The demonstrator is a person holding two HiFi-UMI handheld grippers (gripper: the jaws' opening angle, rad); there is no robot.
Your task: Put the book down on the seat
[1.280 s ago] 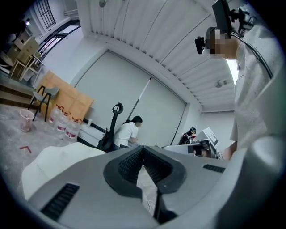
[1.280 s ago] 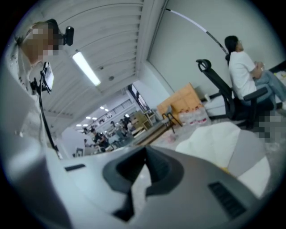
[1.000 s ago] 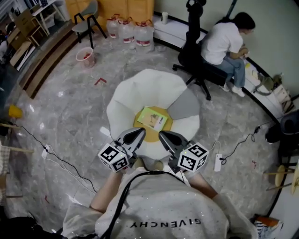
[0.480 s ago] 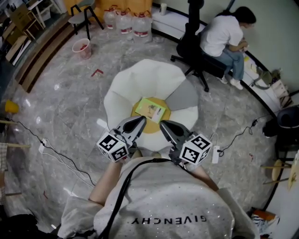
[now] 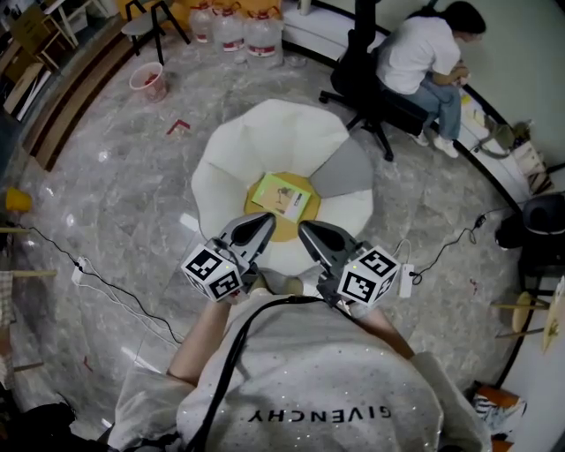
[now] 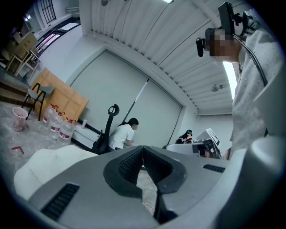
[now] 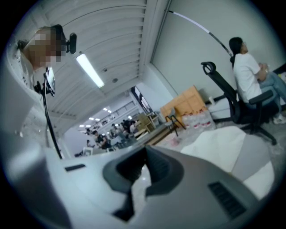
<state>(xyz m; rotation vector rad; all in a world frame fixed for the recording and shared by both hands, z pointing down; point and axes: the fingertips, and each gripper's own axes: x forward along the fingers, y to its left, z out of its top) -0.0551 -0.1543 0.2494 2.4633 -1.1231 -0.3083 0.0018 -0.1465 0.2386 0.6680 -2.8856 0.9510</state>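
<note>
A green book lies flat on the yellow centre of a white flower-shaped seat on the floor, seen in the head view. My left gripper and right gripper are held side by side just this side of the book, both shut with nothing between the jaws. Neither one touches the book. In the left gripper view the jaws meet at the tips, with a white petal of the seat at the lower left. The right gripper view shows its jaws shut too, and the seat to the right.
A person sits on a black office chair beyond the seat. Water bottles, a chair and a pink bucket stand at the back. Cables and a power strip lie on the marble floor to the right; another cable runs at the left.
The view has shifted so the seat and book sit slightly higher in the frame. Both grippers stay shut in about the same place near the seat's front edge.
</note>
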